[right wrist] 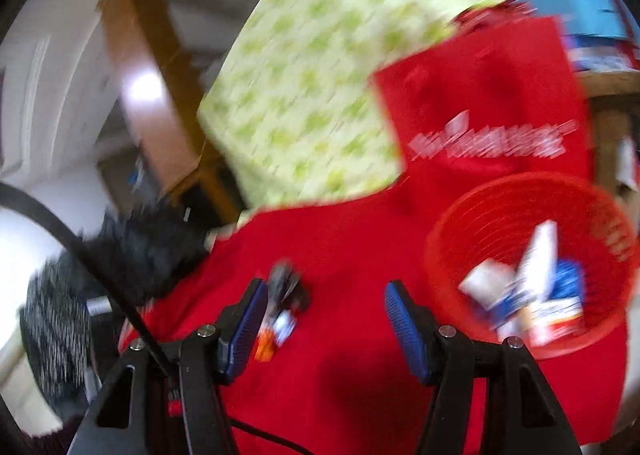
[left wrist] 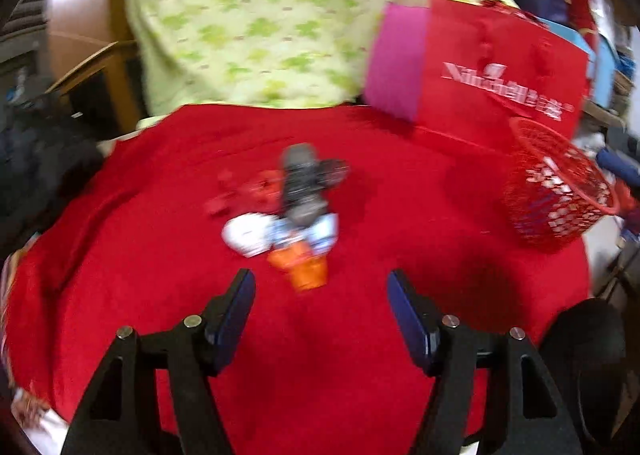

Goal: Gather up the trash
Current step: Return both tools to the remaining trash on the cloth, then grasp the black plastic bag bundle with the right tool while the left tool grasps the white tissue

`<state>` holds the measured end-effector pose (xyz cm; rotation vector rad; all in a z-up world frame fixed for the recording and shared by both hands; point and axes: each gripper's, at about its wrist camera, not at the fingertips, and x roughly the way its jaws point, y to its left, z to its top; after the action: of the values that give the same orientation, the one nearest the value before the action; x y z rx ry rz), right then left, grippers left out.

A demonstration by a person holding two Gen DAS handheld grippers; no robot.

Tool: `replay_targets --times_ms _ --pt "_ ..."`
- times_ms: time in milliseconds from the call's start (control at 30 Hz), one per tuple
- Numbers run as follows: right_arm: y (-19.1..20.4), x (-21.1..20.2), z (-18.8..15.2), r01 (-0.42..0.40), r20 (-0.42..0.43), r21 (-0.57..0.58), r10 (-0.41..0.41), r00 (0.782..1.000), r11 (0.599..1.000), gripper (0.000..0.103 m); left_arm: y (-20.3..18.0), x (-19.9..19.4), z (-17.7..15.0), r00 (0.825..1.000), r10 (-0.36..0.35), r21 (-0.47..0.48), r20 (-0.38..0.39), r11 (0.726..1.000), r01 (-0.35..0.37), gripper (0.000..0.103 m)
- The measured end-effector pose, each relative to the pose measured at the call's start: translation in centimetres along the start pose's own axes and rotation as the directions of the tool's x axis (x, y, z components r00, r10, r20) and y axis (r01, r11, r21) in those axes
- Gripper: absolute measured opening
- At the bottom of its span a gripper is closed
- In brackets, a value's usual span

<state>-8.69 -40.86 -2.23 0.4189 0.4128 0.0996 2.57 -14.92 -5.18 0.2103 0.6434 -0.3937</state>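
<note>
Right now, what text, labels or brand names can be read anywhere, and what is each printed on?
Red paper bag: white logo lettering, blurred; seems to begin "N", the rest unreadable.
Packets in the red basket: printing too blurred to read.
Wrappers on the red cloth: too blurred to read.

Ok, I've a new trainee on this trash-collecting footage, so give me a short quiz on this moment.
1. True or false: the red mesh basket already holds trash.
2. What covers the table? A) red cloth B) blue cloth C) bare wood
3. Fill in: neither the left gripper nor the right gripper holds ____.

Key:
1. True: white and blue packets lie in the basket.
2. A.
3. Anything: both stand open, while the trash pile lies on the cloth.
</note>
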Motion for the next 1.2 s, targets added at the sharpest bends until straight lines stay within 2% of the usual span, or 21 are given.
replay_targets --times_ms 67,200,400,533,867,1100,1200 --pt "1.5 2.3 -1.3 0.0 -0.073 -0.024 -0.001 0.997 1.0 0.065 1.5 -0.2 -1.1 1.0 0.022 -0.023 -0.003 0.999 -0.022 0.069" --pt "3.0 4.9 -2.9 -0.01 -0.162 -0.023 0.006 0.987 1.0 0.065 4.0 -0.2 -2.9 0.998 0.055 -0.054 -0.011 0.997 -0.056 0.069" --pt "4.5 7.3 -2.7 -0.008 -0.213 -0.023 0.003 0.977 1.0 0.065 6.7 0.6 -4.4 0.998 0.05 -0.134 -0.025 0.989 -0.053 0.069" --pt "5.7 9.7 -1.9 -0.008 -0.241 -0.02 0.003 0.971 1.0 0.065 7.7 1.0 -4.7 0.998 0.052 -0.151 -0.019 0.987 -0.054 0.069" --pt "7.9 19.7 -0.5 -0.016 -0.294 0.034 0.026 0.955 0.999 0.065 11.8 2.2 -6.1 0.997 0.067 -0.214 -0.032 0.974 -0.073 0.069" --pt "8.6 27.9 0.3 0.064 -0.321 0.04 -0.048 0.946 0.997 0.065 13.5 2.6 -5.8 0.997 0.067 -0.236 -0.03 0.969 -0.073 0.069" --pt "8.5 31.2 0.2 0.12 -0.357 0.034 -0.1 0.929 0.992 0.065 13.9 3.0 -5.0 0.998 0.052 -0.233 -0.025 0.971 -0.056 0.069"
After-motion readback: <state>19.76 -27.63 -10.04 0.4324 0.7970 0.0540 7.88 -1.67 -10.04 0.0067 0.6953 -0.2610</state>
